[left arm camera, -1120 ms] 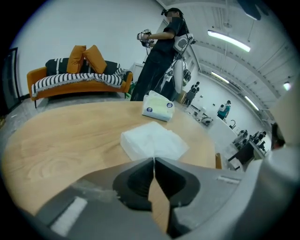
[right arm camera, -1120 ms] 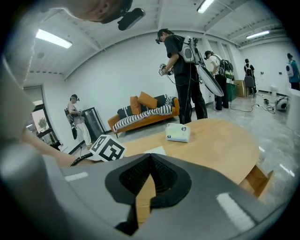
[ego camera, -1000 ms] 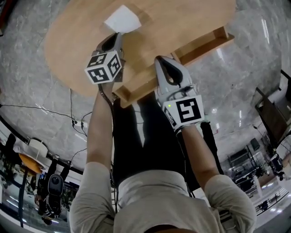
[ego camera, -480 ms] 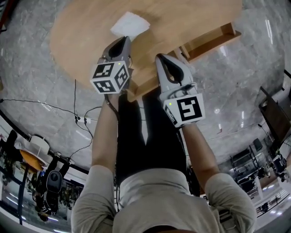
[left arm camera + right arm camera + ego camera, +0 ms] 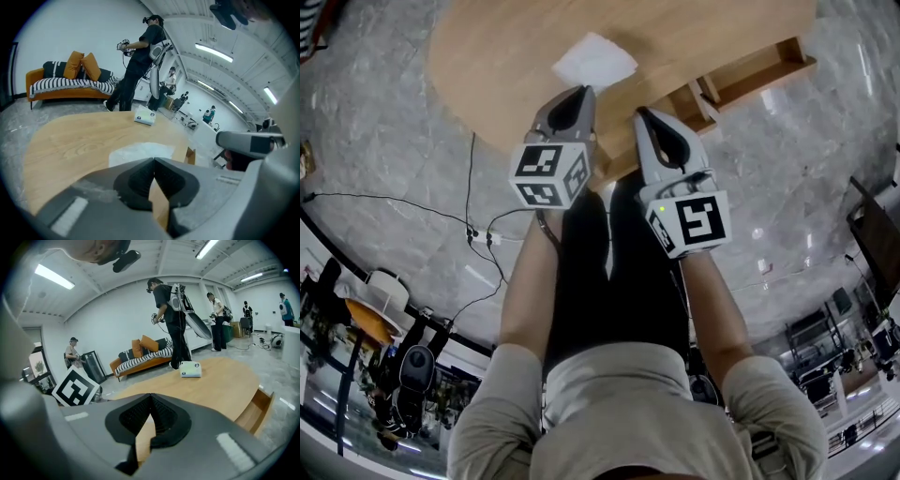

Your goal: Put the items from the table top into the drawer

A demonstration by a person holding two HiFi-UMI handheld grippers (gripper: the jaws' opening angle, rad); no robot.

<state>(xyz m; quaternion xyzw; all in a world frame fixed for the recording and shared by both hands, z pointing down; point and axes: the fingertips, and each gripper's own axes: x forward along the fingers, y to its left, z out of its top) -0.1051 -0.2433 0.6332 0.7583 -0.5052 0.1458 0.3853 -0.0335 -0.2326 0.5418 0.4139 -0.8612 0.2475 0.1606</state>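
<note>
A flat white packet point(image 5: 594, 62) lies on the round wooden table point(image 5: 487, 56); it also shows just past the left jaws point(image 5: 140, 151). A small white box point(image 5: 144, 116) sits at the table's far side point(image 5: 190, 369). The wooden drawer point(image 5: 755, 77) stands pulled out at the table's right point(image 5: 255, 411). My left gripper point(image 5: 577, 94) is shut and empty, its tips just short of the packet. My right gripper point(image 5: 649, 117) is shut and empty beside it, over the table's near edge by the drawer. Each jaw pair meets at the tips point(image 5: 153, 161) point(image 5: 150, 397).
A person with a backpack point(image 5: 138, 61) stands beyond the table, with others further back. An orange sofa with striped cushions point(image 5: 70, 82) is against the far wall. Cables point(image 5: 478, 234) run over the marble floor at the left.
Both grippers have drawn back a little toward the table's near edge, and the table sits higher and further right in the head view. Both stay shut.
</note>
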